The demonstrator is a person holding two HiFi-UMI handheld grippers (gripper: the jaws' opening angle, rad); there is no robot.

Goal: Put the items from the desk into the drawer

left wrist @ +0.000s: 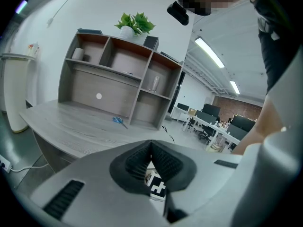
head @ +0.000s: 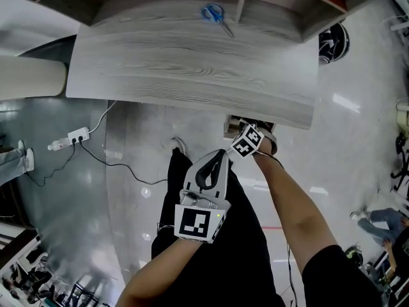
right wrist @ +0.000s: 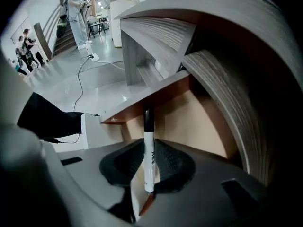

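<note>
Head view, left to right: the desk (head: 192, 69) fills the upper middle of the frame. Blue scissors (head: 216, 15) lie near its top edge by the shelf unit (head: 268, 5), so that's one item not put away yet. Lower centre, the left gripper (head: 213, 165) hangs over the floor (head: 128, 171), tongs pressed together on nothing. In its own view the pads meet, w/ only the other gripper's marker cube (left wrist: 157, 187) peeking thru behind. Just right of it, under the desk's lower-right edge, the right gripper (head: 254, 144) points steeply down into the open drawer (head: 231, 128), pinching a marker pen (right wrist: 148, 162).

Step in hand imo = dropping the marker pen in. Get it low over the tan inside of the drawer, well clear of the wall, then spread the tongs. It's held by the back of the barrel w/ the cap pointing away, so it'll prob tip and roll. Letting go low should keep it from bouncing out.

Looks-wise it's a slim white barrel w/ dark print along it and a black cap. It sits centred btwn the pads in the right gripper view, cap reaching toward the drawer's brown-edged wall.
</note>
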